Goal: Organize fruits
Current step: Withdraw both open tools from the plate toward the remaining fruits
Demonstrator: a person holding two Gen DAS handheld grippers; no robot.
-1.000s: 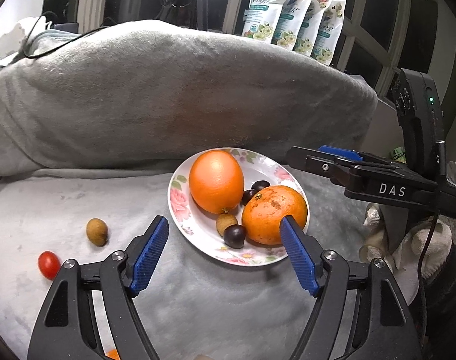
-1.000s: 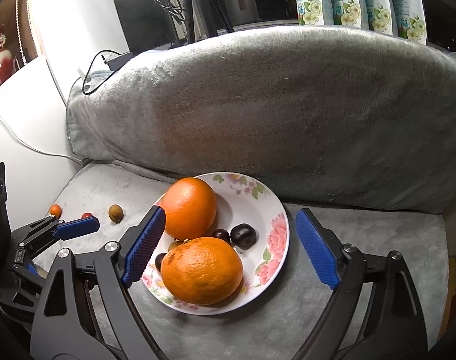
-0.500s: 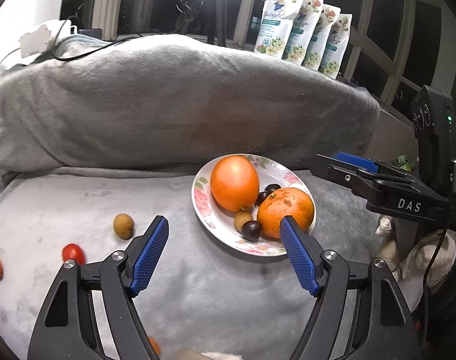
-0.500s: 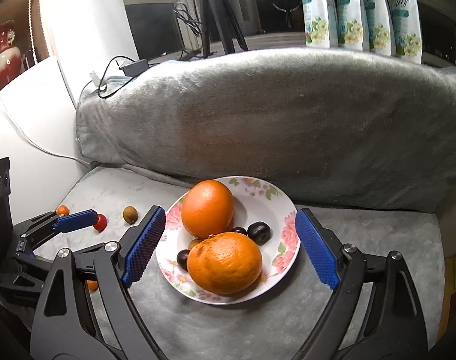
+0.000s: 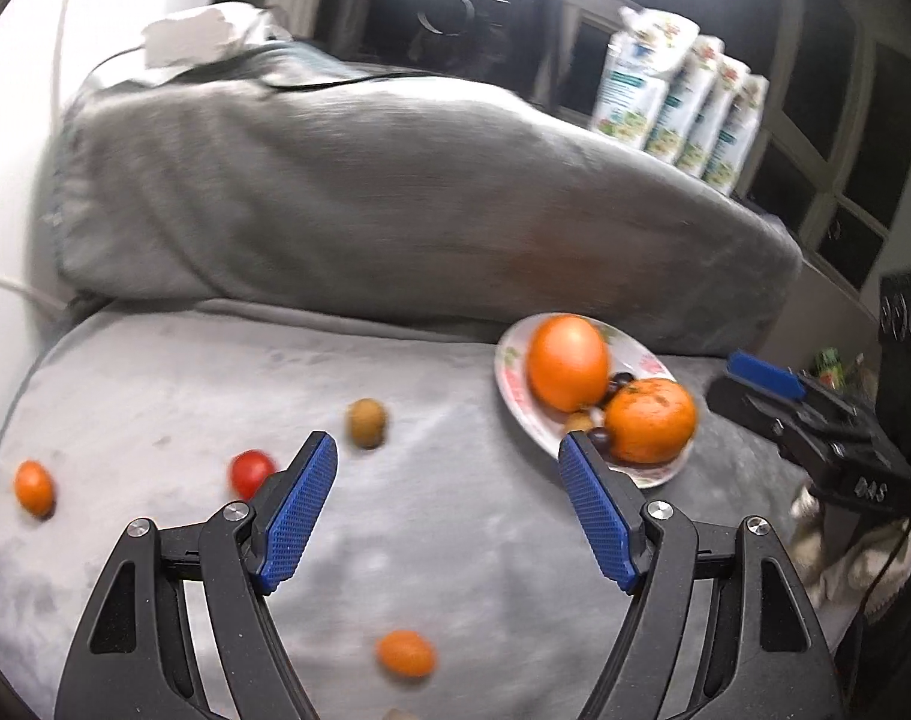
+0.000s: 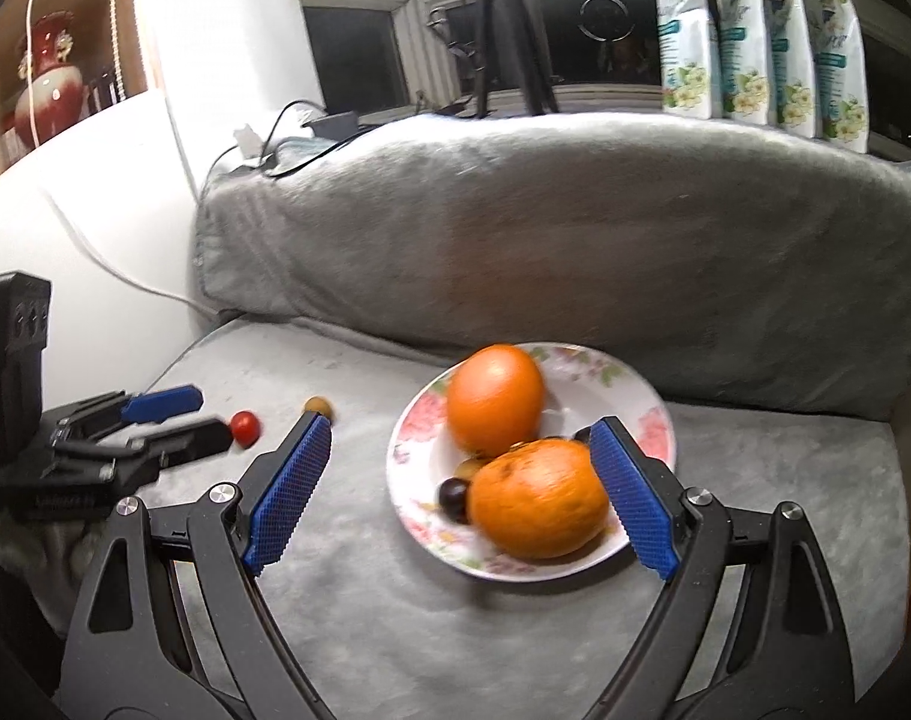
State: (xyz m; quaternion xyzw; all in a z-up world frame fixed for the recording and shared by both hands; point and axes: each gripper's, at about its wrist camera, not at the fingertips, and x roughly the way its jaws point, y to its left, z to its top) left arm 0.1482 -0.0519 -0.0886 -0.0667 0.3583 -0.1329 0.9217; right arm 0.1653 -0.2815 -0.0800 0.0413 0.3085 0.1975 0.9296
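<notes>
Left wrist view: my left gripper and right gripper both gape empty; oranges sit on plate.

Two oranges and dark small fruits on floral plate; tomato, kumquats loose on grey blanket.

Open left gripper over grey blanket, 4 loose fruits, floral plate right.
</notes>
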